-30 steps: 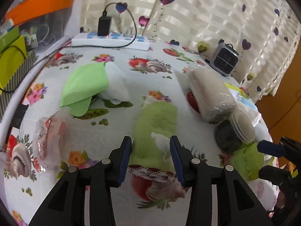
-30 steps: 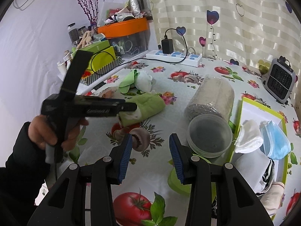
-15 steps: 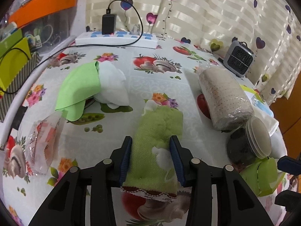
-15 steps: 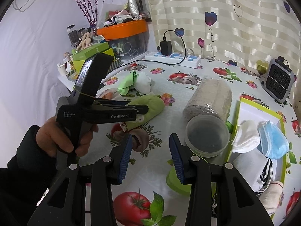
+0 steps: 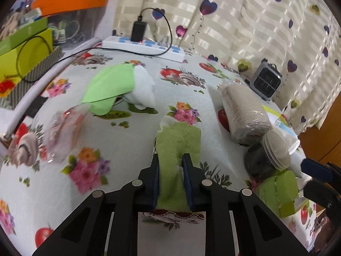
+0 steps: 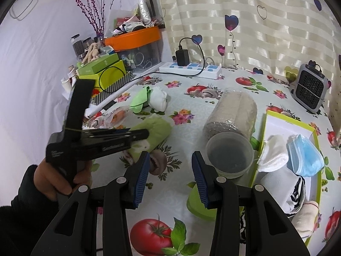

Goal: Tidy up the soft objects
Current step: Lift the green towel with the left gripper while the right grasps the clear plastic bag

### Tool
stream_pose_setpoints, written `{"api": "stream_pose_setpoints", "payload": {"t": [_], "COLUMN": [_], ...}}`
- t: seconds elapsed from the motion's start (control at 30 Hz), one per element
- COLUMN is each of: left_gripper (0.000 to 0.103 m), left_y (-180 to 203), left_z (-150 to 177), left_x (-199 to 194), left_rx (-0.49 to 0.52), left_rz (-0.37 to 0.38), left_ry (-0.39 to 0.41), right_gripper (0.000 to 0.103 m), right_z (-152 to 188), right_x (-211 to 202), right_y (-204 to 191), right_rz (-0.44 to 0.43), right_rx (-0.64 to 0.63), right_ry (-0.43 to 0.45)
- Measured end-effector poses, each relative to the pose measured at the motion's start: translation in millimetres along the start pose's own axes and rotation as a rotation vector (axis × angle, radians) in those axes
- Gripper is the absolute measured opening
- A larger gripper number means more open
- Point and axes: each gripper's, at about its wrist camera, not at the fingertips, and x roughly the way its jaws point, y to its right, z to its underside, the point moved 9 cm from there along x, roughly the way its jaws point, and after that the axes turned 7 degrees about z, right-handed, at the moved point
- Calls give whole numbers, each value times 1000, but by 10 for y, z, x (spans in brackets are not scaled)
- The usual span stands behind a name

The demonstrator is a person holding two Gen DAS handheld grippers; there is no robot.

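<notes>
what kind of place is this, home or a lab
Most likely a home, on a table by a window: a fruit-and-flower tablecloth, heart-print curtains, and a power strip beside household clutter and a small heater.

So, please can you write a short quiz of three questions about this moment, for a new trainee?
1. True or false: the right gripper holds the blue face mask.
2. What does the left gripper clamp?
A. green cloth roll
B. wrapped roll
C. plastic tub
3. Fill in: the face mask lies in the green-rimmed ____.

Key: 1 false, it is open and empty; 2 A; 3 tray.
</notes>
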Motion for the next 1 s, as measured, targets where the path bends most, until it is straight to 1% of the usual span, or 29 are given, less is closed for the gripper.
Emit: {"api": "stream_pose_setpoints", "payload": {"t": [0.3, 0.5, 0.77, 1.0], "left_gripper": [19, 19, 19, 19], "left_y": [-190, -450, -924, -1286], "left_z": [89, 139, 176, 191], "left_x": [-431, -748, -1011, -1200], "left_rx": [-56, -91, -182, -249], "left_rz": [-8, -54, -145, -202], "left_ry": [65, 117, 168, 215], "right_gripper": [42, 42, 42, 42], "right_z": [-79, -194, -327, -423], "right_x": [19, 153, 569, 993], "right_y": [-185, -469, -987, -1279], "right_rz": [-28, -82, -205, -263], "right_rx": [-17, -40, -61, -40], "right_ry": [4, -2, -64, -130]}}
